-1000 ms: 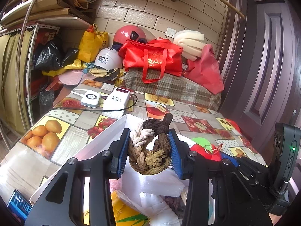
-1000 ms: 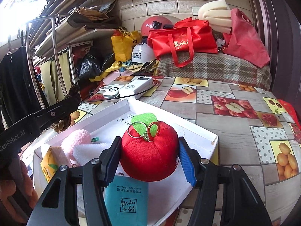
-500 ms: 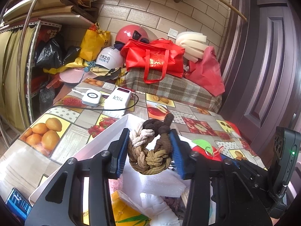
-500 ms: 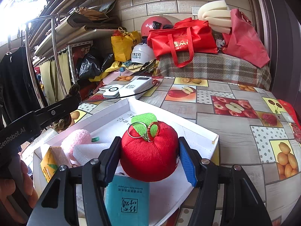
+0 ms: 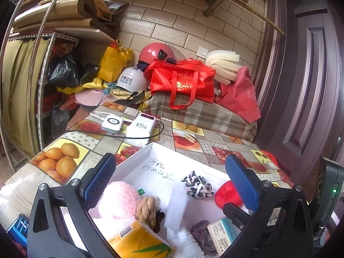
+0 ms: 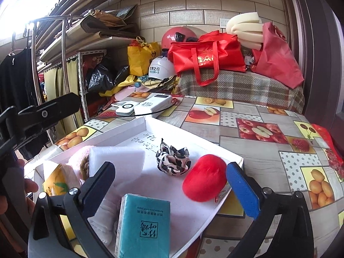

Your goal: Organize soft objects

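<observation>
Fruit-print table [image 6: 268, 150]: white tray [image 6: 215, 150], frame centre, holds red plush apple [image 6: 204, 180]. Left gripper [image 5: 169, 182] and right gripper [image 6: 169, 185] spread wide, empty; withdraw vertically, avoiding contents.

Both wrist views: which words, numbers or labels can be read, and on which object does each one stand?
"120w": white power bank.
"bamboo pulp color paper": teal tissue pack, printed upside down; its large characters are too stylised to read.
White helmet: blue Chinese characters, too blurred.
Red bag: gold print, blurred.
White tray: handwriting, illegible.
</observation>
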A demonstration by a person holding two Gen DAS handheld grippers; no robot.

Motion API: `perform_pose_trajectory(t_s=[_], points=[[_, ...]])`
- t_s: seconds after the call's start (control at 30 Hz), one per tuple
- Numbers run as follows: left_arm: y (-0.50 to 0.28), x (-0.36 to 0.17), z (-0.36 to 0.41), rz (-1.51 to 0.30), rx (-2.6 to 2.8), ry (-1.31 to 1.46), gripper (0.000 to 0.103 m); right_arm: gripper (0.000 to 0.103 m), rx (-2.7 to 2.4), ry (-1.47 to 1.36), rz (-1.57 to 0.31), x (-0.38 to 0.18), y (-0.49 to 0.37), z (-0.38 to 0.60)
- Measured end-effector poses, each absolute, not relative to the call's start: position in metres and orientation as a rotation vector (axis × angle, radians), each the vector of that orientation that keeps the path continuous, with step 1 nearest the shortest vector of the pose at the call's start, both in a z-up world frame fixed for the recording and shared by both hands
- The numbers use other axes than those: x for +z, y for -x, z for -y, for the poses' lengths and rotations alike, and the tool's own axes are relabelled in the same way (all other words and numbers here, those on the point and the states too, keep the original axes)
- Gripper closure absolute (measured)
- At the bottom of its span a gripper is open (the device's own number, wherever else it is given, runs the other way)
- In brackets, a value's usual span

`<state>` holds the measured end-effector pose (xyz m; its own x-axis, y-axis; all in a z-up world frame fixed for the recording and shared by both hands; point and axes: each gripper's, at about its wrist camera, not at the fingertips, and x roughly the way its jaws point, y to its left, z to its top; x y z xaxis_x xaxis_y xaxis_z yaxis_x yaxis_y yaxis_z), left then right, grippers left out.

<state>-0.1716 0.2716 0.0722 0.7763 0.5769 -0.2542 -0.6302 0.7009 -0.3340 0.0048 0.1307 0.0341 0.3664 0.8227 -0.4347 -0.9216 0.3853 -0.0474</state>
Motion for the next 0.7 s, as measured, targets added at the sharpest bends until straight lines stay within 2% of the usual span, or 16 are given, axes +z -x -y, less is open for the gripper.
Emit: perform_pose_trajectory(t_s=[0.47,0.7], points=[[0.177,0.072,-0.254,-0.126,0.631,0.395,0.0,0.0,1.09,0.259,-0.35,0.028,-0.011,-0.079],[0.183,0.062,-0.206,-0.169,0.551,0.336,0.0,0.0,0.964,0.228,-0.351,0.025,-0.022,-0.025]])
